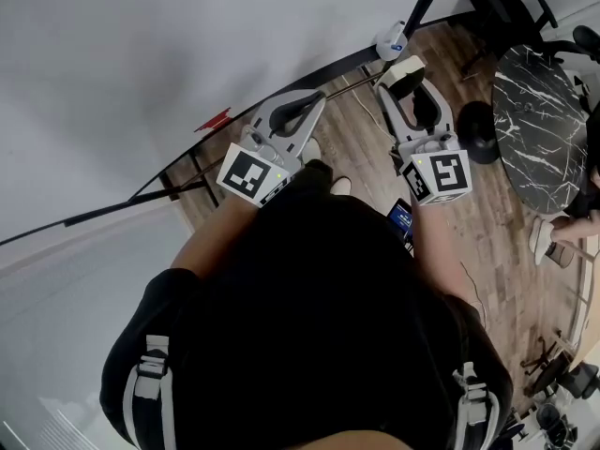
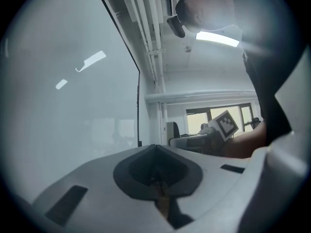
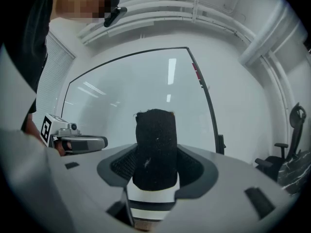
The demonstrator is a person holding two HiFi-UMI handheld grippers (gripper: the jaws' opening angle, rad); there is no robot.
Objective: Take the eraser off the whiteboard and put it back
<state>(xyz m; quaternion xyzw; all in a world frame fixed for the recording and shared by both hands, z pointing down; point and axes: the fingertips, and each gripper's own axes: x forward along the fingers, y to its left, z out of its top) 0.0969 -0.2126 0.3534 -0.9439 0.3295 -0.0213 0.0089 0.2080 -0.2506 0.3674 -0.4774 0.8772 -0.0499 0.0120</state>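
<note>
Head view, looking steeply down over your dark-clothed torso. From 9 to 12 o'clock the whiteboard [image 1: 141, 54] fills the picture, blank, its black frame running slantwise toward 1 o'clock. A small red thing [image 1: 214, 120] sits on that frame near 11 o'clock.

Just left of centre is your left gripper [image 1: 314, 101]. Its tongs are pressed together with nothing between them, and they point toward the board's edge.

Just right of centre is your right gripper [image 1: 410, 87]. Its tongs stand fairly wide, clamped on the eraser [image 3: 155, 147]. This is the task's thing, and it is off the board and in your grip. In the right gripper view its black felt rises between the pads, above a white body with dark stripes, and the board lies ahead, apart from it.

At 3 o'clock stands a dark marble table [image 1: 539, 129] on the wood floor [image 1: 487, 242].

The step in hand looks like the return. Bring the eraser square to the board and let its face meet the surface flat. Loosen the tongs only once it sits firm. Keep the left gripper clear of its path.

Hard to make out:
- Which face of the eraser grips the board is unclear, and no home spot is marked.
- A small white and blue thing [image 1: 392, 37] at 1 o'clock is too small to name.
- Your torso hides the floor below it.
- The left gripper view is dim, with much of the room cut off.
</note>
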